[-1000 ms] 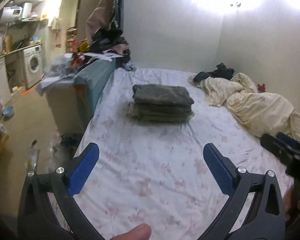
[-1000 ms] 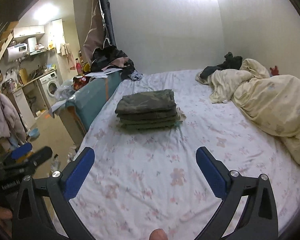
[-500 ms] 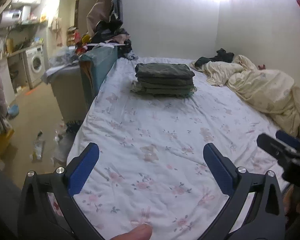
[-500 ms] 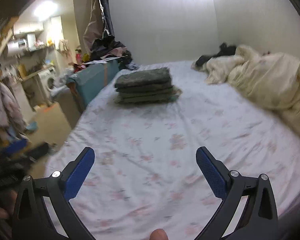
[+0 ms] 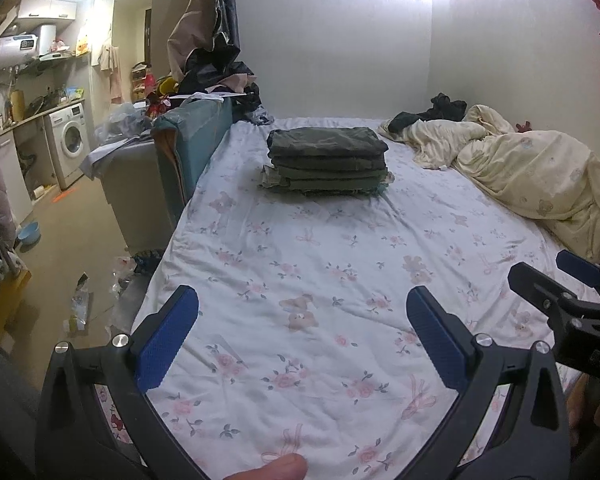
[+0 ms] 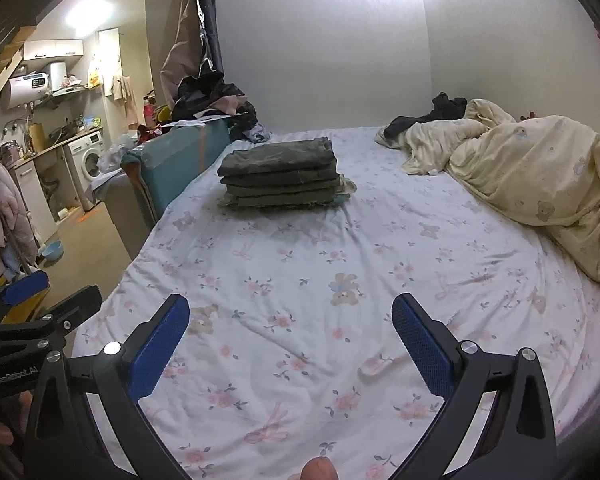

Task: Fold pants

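Pants are done, as I judge it: a neat stack of folded olive-green fabric pants sits on the white floral-print bed sheet toward the far side, well apart from both tools. My left gripper hangs over bare sheet with jaws spread wide and nothing between them; my right gripper is likewise wide and empty. No unfolded pair shows nearby, so I'd next look for another garment or finish.
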{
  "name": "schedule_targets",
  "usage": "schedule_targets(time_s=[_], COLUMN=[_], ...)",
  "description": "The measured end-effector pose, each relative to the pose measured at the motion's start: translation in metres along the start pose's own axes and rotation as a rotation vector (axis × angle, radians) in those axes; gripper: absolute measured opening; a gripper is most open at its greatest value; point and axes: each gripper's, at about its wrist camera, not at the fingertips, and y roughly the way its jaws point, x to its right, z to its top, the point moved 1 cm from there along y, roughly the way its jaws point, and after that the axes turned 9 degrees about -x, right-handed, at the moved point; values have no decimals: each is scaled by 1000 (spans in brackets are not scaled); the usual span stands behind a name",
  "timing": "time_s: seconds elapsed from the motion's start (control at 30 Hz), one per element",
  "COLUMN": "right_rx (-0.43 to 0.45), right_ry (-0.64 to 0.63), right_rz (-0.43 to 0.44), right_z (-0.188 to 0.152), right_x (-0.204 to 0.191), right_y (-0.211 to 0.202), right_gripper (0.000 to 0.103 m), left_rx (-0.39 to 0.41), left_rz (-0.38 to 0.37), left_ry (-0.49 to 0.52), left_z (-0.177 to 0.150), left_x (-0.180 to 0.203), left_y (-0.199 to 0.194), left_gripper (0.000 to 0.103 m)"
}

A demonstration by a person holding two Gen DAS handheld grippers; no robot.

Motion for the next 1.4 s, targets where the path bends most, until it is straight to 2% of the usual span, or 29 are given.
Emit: schedule_targets(time_s=[1.4], right_rx=[-5], right_ry=[3], right_rz=[-9], right_z=[-1], right_x=[4], right_y=[1], right_gripper=[103], left_rx=[5], left_rz=[10], left_ry=[-5], left_z=[1], left_x=[-9], left_y=[2], left_gripper=[103])
